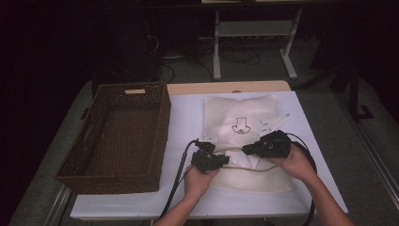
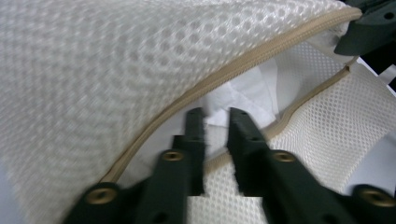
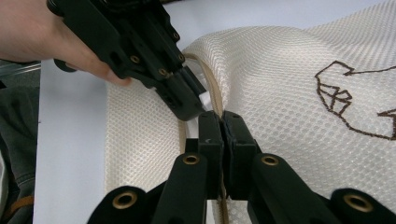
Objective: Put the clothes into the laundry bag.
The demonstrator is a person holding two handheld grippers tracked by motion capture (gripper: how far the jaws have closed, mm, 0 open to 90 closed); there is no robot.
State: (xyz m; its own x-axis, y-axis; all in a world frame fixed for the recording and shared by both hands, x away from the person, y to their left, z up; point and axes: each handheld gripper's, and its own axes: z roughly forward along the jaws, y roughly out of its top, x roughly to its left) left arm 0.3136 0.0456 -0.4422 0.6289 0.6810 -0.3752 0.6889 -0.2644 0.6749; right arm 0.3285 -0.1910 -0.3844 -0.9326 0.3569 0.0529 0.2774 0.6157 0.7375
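Room: dark all around, with a white table (image 1: 188, 117) in the middle and a grey floor behind it.
Basket: a brown woven basket (image 1: 117, 136) sits on the left of the table, with nothing in it that I can see.
Left gripper: the left gripper (image 2: 215, 119) pokes into the mouth of the bag. Its jaws are a little apart, with white cloth (image 2: 243, 95) just in front of the tips. They do not seem to pinch it yet.
Bag: a cream mesh bag (image 1: 249, 117) lies in the middle of the table, right of the basket. Its tan zipper edge (image 2: 196, 91) is open.
Right gripper: the right gripper (image 3: 222, 123) has its jaws squeezed tight on the zipper edge and lifts it.
How to do it well: I think the right one should hold the mouth up high, so the left can push the cloth deep inside without snagging the mesh.
Writing: no words to read. There is a brown stitched picture (image 3: 355, 100) on the bag.
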